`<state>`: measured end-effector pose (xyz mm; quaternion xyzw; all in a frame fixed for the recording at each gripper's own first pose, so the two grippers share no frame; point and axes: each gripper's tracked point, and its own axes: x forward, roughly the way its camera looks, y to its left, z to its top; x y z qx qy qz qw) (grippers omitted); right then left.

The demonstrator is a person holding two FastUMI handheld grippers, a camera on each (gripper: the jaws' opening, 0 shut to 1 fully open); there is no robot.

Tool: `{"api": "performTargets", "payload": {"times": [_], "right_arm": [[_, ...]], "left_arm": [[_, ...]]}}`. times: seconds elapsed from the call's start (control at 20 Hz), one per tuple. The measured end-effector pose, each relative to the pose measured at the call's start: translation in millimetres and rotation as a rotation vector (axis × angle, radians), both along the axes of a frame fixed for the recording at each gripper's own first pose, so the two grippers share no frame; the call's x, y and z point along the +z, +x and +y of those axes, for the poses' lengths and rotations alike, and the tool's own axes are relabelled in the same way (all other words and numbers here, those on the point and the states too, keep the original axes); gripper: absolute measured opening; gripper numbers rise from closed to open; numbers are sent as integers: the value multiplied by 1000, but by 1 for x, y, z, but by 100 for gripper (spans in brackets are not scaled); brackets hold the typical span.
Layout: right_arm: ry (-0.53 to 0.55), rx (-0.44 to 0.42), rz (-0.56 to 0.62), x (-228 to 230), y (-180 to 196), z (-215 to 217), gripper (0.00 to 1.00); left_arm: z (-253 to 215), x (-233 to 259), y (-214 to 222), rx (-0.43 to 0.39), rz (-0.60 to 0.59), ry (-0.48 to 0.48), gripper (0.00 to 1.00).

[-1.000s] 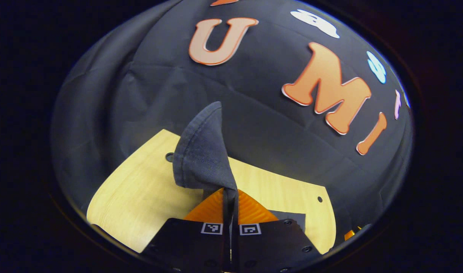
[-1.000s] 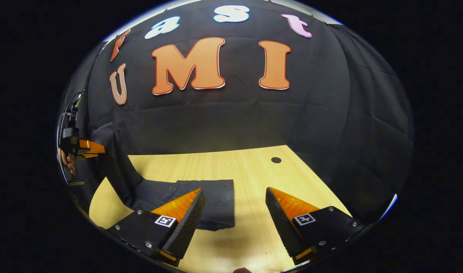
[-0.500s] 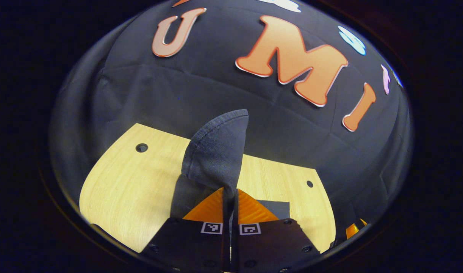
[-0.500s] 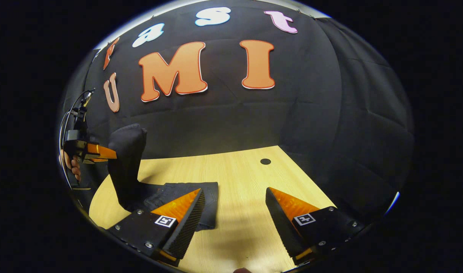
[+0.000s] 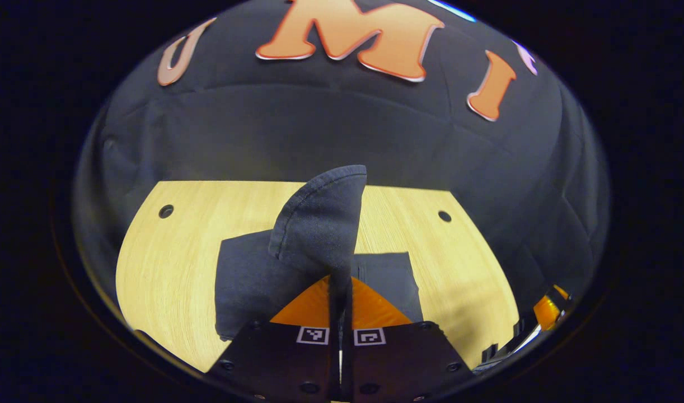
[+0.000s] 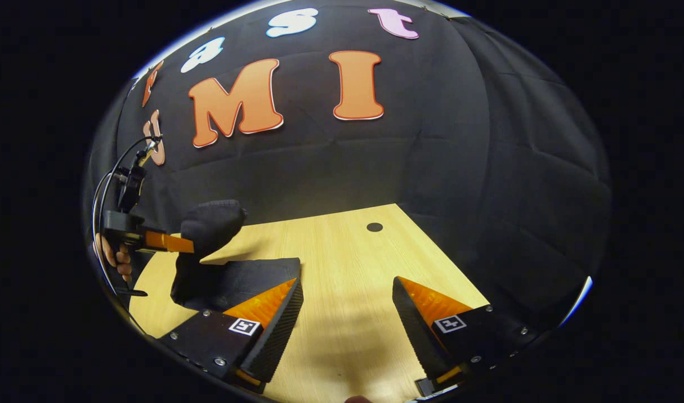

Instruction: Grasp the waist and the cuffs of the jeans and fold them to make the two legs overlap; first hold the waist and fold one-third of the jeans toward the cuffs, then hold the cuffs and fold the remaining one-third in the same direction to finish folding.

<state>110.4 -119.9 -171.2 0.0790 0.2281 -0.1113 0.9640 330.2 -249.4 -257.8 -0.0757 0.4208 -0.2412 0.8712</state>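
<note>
Left gripper (image 5: pixel 340 291) has its two fingers pressed together on a fold of the dark jeans (image 5: pixel 314 235), so the cloth is clamped between them. In the left gripper view the pinched part, a cuff end with a stitched hem, stands up in front of the fingers and curls over at its top. Below it the other part of the jeans lies flat on the light wooden table (image 5: pixel 168 263), spread to both sides of the gripper.

In the right gripper view the same left gripper (image 6: pixel 171 242) is seen at the far left, held by a hand (image 6: pixel 118 258), with the lifted cloth bulging just beside its tip and hanging down to the flat folded part on the table.

Right gripper (image 6: pixel 347 313) is wide apart and holds nothing. Its left finger (image 6: pixel 269 327) appears in front of the near edge of the jeans (image 6: pixel 235 277); I cannot tell if it touches them. Its other finger is over bare table (image 6: pixel 342 263), which has a small round hole (image 6: pixel 374 226) near the far edge.
</note>
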Motion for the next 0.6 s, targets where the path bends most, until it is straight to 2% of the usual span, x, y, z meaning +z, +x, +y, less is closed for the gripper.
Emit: {"api": "performTargets", "payload": {"times": [0.2,0.25,0.35,0.45,0.5,0.6], "right_arm": [[3,6,10,-4,1,-3,97],[3,12,11,-4,2,-1,97],[-1,28,11,-3,7,4,97],[3,46,6,-1,12,10,97],[5,55,0,1,14,13,97],[2,75,-18,7,19,22,97]], "left_arm": [[-26,-33,-26,-133,61,106,4],[-38,-33,-43,-181,93,93,6],[-74,-6,-65,-266,90,-20,12],[-78,16,-71,-322,16,-27,42],[-77,23,-68,-329,-28,-14,61],[-70,46,-67,-311,-105,-20,73]]}}
